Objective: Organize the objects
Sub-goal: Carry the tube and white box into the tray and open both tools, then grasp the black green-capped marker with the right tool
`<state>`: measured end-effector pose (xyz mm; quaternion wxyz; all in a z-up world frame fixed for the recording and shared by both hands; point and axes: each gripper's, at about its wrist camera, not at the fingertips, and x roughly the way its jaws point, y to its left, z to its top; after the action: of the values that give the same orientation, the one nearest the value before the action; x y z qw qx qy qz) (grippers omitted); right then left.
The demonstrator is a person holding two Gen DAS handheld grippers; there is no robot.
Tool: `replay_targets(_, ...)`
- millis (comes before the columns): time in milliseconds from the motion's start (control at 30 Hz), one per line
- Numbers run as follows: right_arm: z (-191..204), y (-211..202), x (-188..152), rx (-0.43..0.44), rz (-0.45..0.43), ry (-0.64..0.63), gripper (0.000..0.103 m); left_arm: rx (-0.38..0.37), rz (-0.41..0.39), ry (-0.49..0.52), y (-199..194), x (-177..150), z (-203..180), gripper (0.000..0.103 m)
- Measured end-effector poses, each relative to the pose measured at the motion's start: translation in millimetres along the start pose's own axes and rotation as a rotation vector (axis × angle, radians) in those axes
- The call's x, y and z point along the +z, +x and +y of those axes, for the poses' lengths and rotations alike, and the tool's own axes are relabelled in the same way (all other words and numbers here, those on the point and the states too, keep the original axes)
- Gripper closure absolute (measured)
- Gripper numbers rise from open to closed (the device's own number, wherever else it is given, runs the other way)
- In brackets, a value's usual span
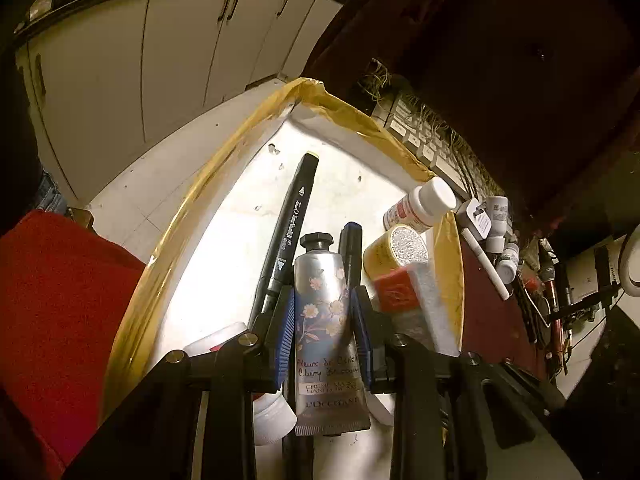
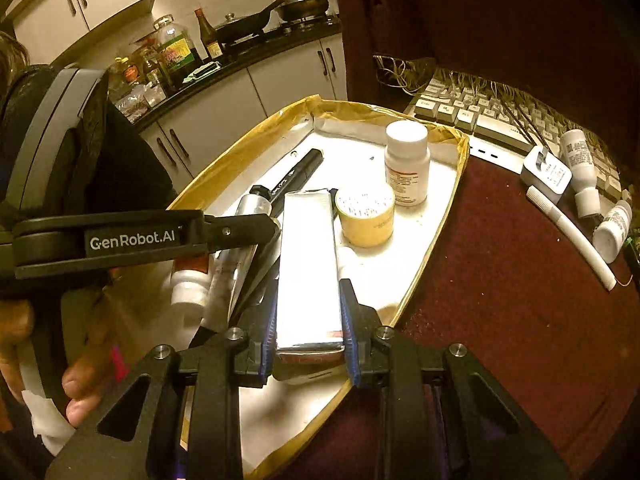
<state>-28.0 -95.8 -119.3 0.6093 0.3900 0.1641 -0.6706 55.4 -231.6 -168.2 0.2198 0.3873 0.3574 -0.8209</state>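
A shallow white tray with yellow taped rim (image 1: 248, 128) (image 2: 440, 208) sits on the maroon tablecloth. My left gripper (image 1: 324, 304) is shut on a silver flowered hand-cream tube (image 1: 324, 320) low over the tray; the tube shows in the right wrist view (image 2: 236, 248). My right gripper (image 2: 308, 304) is shut on a long white box with a red end (image 2: 308, 256), also in the left wrist view (image 1: 404, 288). In the tray lie a black marker (image 1: 292, 216) (image 2: 296, 172), a yellow jar (image 1: 392, 252) (image 2: 366, 216) and a white pill bottle (image 1: 420, 204) (image 2: 406, 160).
On the cloth right of the tray lie a white pen (image 2: 568, 232), a white charger (image 2: 546, 172) and small white bottles (image 2: 580, 168). A keyboard (image 2: 480, 116) lies behind. Another white bottle (image 2: 188, 280) lies at the tray's left. Kitchen cabinets (image 1: 160, 52) stand beyond.
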Motion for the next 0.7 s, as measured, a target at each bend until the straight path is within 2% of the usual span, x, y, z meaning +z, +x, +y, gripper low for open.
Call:
replay_targets(167, -5, -7, -1, 0.047, -0.033, 0.031, 0.076, 0.007, -0.002, -0.012, -2, 2, 2, 0.079)
replay_targets(233, -7, -20, -3, 0.068, -0.073, 0.029, 0.059, 0.007, -0.013, -0.020, -3, 3, 3, 0.077)
replay_targets(300, -9, -30, -7, 0.068, -0.104, 0.020, 0.051, -0.002, -0.018, -0.027, -6, 2, 3, 0.067)
replay_targets(367, -15, -41, -12, 0.060, -0.110, 0.020, 0.051, -0.021, -0.035, -0.034, -12, 0, 3, 0.050)
replay_targets(567, -67, -72, -38, 0.021, -0.114, 0.133, 0.051, -0.070, -0.094, -0.004, -37, -7, -13, 0.046)
replay_targets(700, -117, -103, -54, -0.074, -0.142, 0.214, 0.051, -0.124, -0.065, 0.057, -37, -14, -45, 0.044)
